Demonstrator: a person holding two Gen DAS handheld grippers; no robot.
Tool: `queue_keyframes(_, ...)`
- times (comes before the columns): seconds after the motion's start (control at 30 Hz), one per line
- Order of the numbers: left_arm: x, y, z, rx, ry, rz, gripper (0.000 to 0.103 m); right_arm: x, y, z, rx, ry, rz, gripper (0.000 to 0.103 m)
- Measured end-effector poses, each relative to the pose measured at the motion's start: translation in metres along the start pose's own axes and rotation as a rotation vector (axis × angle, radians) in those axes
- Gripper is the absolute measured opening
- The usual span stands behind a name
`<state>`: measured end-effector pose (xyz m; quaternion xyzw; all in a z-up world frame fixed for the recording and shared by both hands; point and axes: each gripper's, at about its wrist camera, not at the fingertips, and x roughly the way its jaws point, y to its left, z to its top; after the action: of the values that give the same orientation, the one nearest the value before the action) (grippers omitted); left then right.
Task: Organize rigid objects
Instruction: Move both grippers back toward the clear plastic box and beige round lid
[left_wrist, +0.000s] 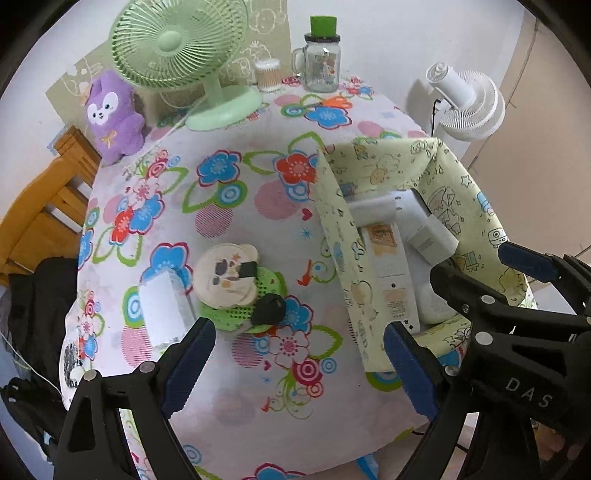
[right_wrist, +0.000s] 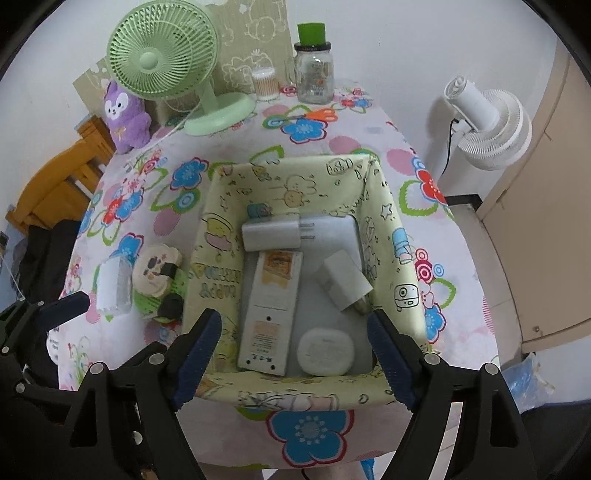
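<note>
A yellow-green cartoon-print fabric box stands on the flowered tablecloth. Inside it lie a long white remote, a white plug charger, a white cube adapter and a round white case. My right gripper hangs open over the box's near end, its pads touching nothing. Left of the box sit a cream flower-shaped piece on a green perforated mat, a small black object and a clear rectangular case. My left gripper is open and empty above the cloth, between these items and the box.
Along the table's far edge stand a green desk fan, a purple plush toy, a cotton-swab tub and a glass jar with a green lid. A white floor fan stands off the table to the right, wooden furniture to the left.
</note>
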<state>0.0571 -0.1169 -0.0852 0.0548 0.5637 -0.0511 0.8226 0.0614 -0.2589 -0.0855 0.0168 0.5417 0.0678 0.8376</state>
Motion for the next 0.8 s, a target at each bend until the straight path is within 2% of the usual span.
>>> queue_keyframes(0.8, -0.037, 0.090, -0.031, -0.081, -0.099, -0.023, 0.094, -0.035, 0.094, 0.000, -0.068, -0.119, 0.002, 0.084)
